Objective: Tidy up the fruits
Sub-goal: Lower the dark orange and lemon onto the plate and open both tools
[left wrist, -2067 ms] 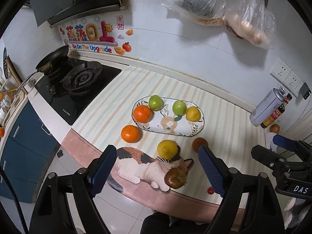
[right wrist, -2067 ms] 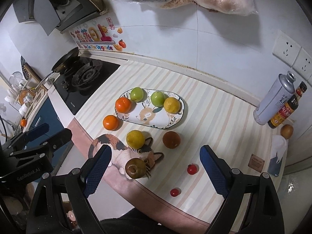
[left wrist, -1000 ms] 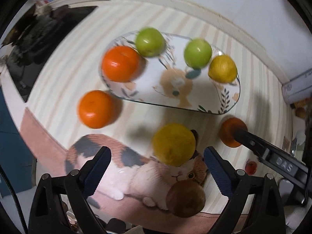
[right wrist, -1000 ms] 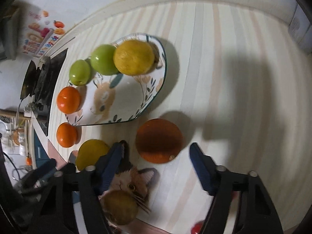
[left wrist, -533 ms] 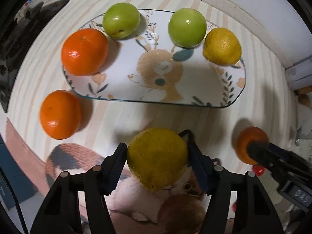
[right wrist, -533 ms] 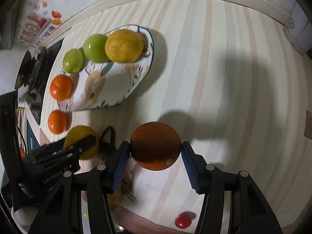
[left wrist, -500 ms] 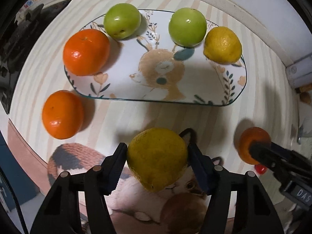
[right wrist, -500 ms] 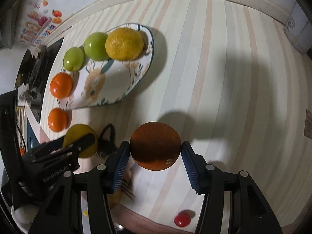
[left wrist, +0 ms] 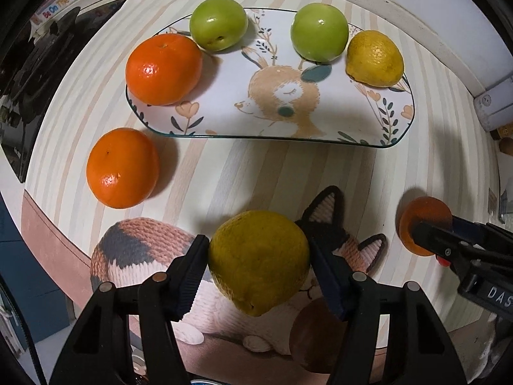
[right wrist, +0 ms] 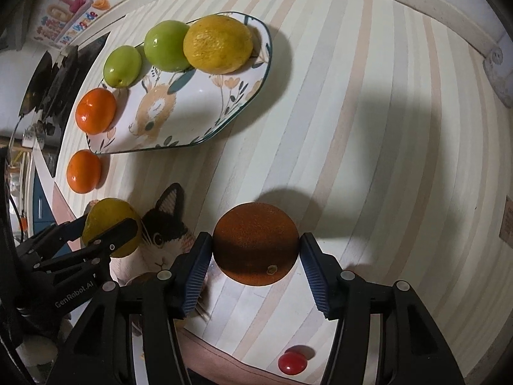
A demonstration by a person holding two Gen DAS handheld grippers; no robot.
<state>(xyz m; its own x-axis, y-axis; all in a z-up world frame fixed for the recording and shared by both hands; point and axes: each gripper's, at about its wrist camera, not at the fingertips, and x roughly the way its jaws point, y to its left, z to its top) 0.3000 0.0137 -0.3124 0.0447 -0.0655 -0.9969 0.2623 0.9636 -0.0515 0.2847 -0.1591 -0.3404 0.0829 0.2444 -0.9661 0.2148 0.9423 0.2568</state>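
My left gripper (left wrist: 258,253) is shut on a yellow lemon-like fruit (left wrist: 256,276), held just over the knitted cat mat (left wrist: 141,250). My right gripper (right wrist: 255,250) is shut on a dark orange fruit (right wrist: 253,240) low above the striped counter, its pads pressed on both sides. Beyond them lies the oval rabbit plate (left wrist: 288,137), which carries an orange (left wrist: 163,69), two green fruits (left wrist: 218,22) and a lemon (left wrist: 373,59). A loose orange (left wrist: 123,168) sits on the counter left of the plate.
A brown fruit (left wrist: 315,330) rests on the mat under the left gripper. A small red tomato (right wrist: 291,363) lies near the counter's front edge. The black stove (left wrist: 32,64) is at the far left, the wall ledge (right wrist: 416,3) behind the plate.
Both grippers came down from high above the counter. The left one closed on the yellow fruit, the right one on the dark orange fruit. Over the last half second both views barely shift.
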